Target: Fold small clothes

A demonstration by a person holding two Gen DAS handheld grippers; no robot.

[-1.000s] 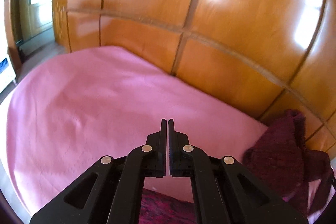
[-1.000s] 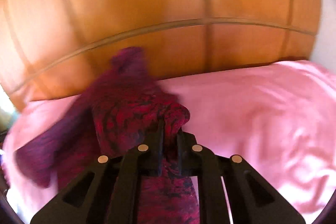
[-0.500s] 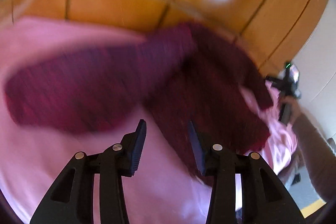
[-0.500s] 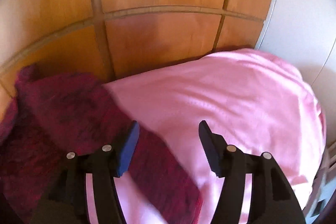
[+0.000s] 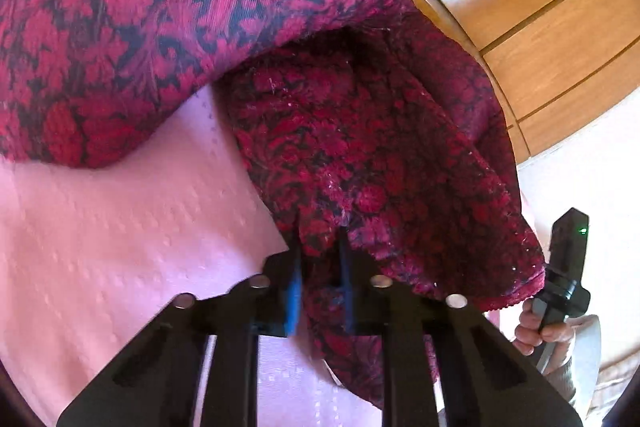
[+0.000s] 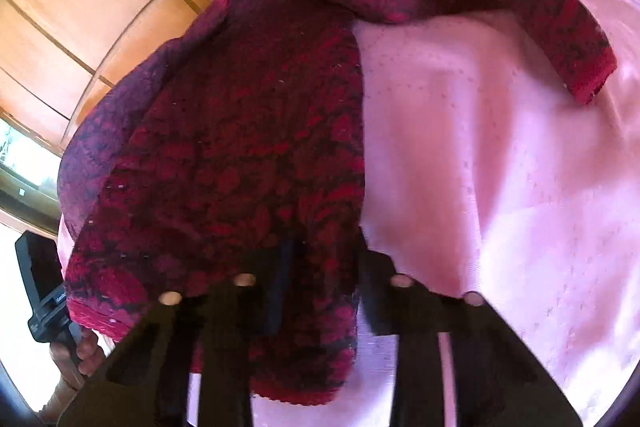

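While the sweater point(image 5: 360, 147) lies spread on the pink bed sheet point(image 5: 120, 247), both grippers reach down to its hem, which is at the near edge of the bed. The sweater is dark red with a black flower pattern, and its body runs from the hem towards the wooden wall point(image 5: 540, 7) behind the bed.

In the left wrist view, the left gripper point(image 5: 320, 259) has its jaws narrow and closing, and a fold of the hem sits between the blue pads, which press on it. One sleeve point(image 5: 140, 27) bends away to the left over the sheet, very near the camera. At the right edge of this view, the right hand point(image 5: 544, 331) holds the handle of the other gripper.

In the right wrist view, the right gripper point(image 6: 320, 275) also has its jaws closing, with the other corner of the hem between them. The picture is a little blurred here, but the cloth fills the gap and hangs down past the fingers. The second sleeve point(image 6: 540, 7) curves to the right, and its cuff point(image 6: 592, 79) rests on the sheet. At the lower left, the left hand point(image 6: 76, 351) grips its black handle, beside the sweater's edge.
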